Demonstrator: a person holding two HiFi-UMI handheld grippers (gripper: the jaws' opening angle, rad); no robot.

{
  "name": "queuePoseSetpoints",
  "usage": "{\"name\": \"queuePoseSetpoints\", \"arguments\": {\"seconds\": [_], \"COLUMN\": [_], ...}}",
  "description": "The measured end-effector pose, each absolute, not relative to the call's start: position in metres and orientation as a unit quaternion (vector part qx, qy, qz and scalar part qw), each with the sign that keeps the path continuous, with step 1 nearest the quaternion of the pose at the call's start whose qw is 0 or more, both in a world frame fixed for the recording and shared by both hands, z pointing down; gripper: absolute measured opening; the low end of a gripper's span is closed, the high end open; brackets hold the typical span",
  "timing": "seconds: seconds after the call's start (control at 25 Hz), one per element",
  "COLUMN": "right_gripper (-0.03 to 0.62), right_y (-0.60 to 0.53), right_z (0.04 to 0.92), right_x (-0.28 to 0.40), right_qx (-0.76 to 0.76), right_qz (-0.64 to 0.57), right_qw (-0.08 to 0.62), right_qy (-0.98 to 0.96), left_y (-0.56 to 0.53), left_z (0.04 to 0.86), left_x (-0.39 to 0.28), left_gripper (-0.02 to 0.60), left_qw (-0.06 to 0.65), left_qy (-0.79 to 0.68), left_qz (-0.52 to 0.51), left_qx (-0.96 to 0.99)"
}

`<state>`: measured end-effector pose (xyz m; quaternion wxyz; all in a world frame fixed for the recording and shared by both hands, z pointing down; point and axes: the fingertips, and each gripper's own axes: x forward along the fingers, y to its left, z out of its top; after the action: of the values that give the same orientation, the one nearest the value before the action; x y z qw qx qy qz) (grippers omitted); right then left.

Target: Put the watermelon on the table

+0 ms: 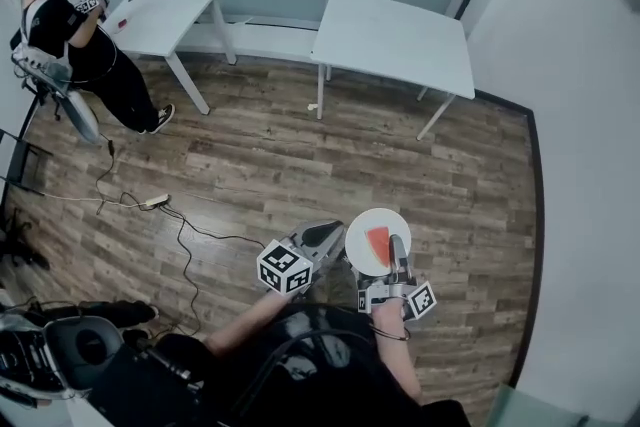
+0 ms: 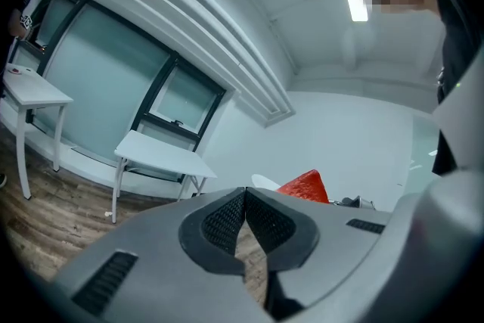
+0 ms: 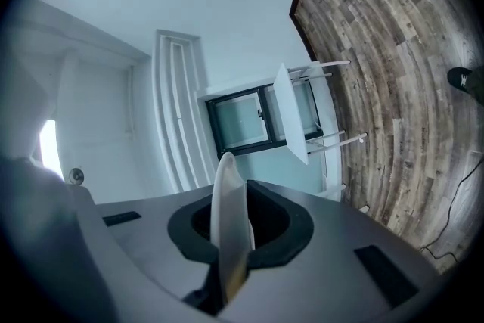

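Red triangular watermelon wedge [image 1: 378,243] on a round white plate [image 1: 366,223], carried by one edge.

Nearest the person, the right gripper [image 1: 398,253] is clamped tight on the plate's near rim, the thin edge pinched between its pads. The left gripper [image 1: 333,235] sits just beside the plate, its jaws closed together on nothing. With a one-edge hold the plate could tilt or twist in the pads, and the loose wedge would likely slide off onto the wood-plank floor [image 1: 260,165]. The wedge lies flat near the plate's middle, bright red, with no rind that I can make out. The rectangular white table [image 1: 395,40] stands well apart, across the floor.
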<state>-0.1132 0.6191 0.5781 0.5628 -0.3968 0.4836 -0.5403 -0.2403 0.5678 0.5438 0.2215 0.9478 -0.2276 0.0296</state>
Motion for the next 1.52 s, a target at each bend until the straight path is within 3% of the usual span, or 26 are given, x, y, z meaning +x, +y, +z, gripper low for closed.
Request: {"name": "queuePoseSetpoints", "arguments": {"seconds": [0.48, 1.04, 1.52], "right_gripper": [0.023, 0.023, 0.023], "right_y": [0.499, 0.432, 0.263], "right_z": [0.562, 0.597, 0.587], "right_x": [-0.010, 0.052, 0.082], "right_qx": [-0.379, -0.398, -0.427], "right_qz": [-0.543, -0.561, -0.526], "right_qw": [0.554, 0.559, 0.544], "right_qy": [0.504, 0.463, 0.495], "left_y": [0.458, 0.375, 0.211], "left_z": [0.525, 0.556, 0.551], "left_x": [-0.129, -0.070, -0.049], "left_gripper": [0.005, 0.005, 0.005], "left_qw": [0.210, 0.238, 0.239], "left_qy": [-0.242, -0.237, -0.227], "left_qz": [0.023, 0.053, 0.039], "left_qx": [0.947, 0.940, 0.943]}}
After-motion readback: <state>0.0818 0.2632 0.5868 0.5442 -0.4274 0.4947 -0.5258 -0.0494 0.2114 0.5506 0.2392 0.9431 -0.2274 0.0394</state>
